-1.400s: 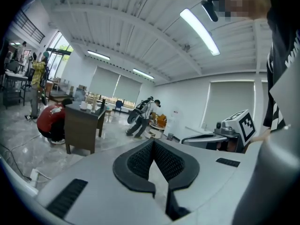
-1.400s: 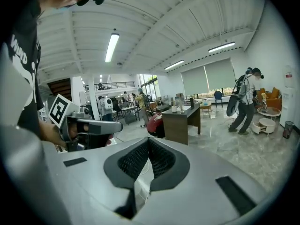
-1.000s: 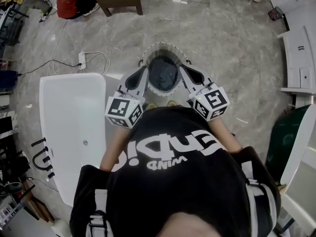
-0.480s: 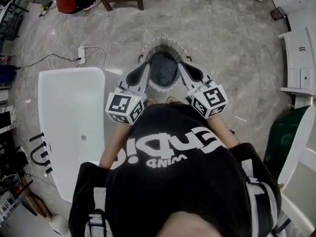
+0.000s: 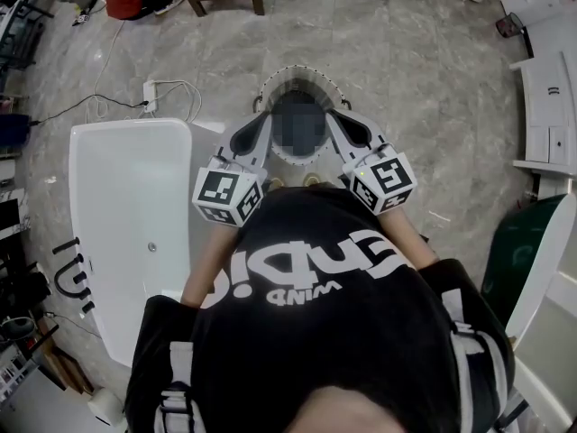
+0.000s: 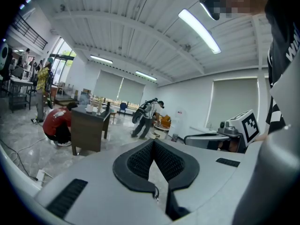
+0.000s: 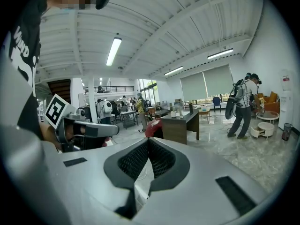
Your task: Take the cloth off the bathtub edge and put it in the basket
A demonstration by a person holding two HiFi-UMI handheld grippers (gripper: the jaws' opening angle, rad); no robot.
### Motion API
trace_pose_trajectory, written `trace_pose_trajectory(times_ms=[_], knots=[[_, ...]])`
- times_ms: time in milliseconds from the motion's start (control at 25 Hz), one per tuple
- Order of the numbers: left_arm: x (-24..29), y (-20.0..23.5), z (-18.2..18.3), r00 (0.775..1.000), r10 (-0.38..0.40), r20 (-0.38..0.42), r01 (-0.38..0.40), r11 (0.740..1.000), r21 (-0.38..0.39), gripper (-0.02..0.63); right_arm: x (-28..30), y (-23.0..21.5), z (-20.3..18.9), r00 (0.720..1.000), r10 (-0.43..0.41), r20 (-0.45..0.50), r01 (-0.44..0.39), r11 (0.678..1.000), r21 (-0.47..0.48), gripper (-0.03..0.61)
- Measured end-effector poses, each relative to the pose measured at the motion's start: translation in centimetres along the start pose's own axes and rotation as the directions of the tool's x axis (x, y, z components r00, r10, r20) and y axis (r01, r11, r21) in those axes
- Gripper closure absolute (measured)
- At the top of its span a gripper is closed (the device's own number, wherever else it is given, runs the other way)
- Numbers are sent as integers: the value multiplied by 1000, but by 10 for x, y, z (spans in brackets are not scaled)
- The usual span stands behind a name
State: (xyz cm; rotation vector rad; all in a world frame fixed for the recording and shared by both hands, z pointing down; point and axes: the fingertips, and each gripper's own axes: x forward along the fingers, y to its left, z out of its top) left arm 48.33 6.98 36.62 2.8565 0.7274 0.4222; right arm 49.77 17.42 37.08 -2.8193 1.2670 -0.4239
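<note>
Floor point(image 5: 415, 88) is left open around one basket point(image 5: 297, 82) near one bathtub point(image 5: 135, 206); left hand-held gripper point(image 5: 263, 121) and right hand-held gripper point(image 5: 336, 116) are each pressed together, empty.

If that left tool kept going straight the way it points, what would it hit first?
Nothing close, it seems. The left tool, shut and empty, points over open floor; a person with a backpack, far off, lies roughly in line. Depth is hard to judge.

Round basket point(image 5: 297, 83) with a pale ribbed rim, upright on the grey floor point(image 5: 406, 70), just past the far right corner of the bathtub point(image 5: 108, 197). Inside too blurred to tell, cloth not made out. Long white bathtub at the left, 1 small drain point(image 5: 151, 246) in its bottom.
</note>
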Motion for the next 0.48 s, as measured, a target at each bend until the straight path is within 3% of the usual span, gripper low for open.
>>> trace_pose_trajectory(times_ms=[480], knots=[[-5,-2,-2,1000,7,-1,-7,1000,4,600,-3,3,-2,1000,8,1,-8,1000,-9,565]])
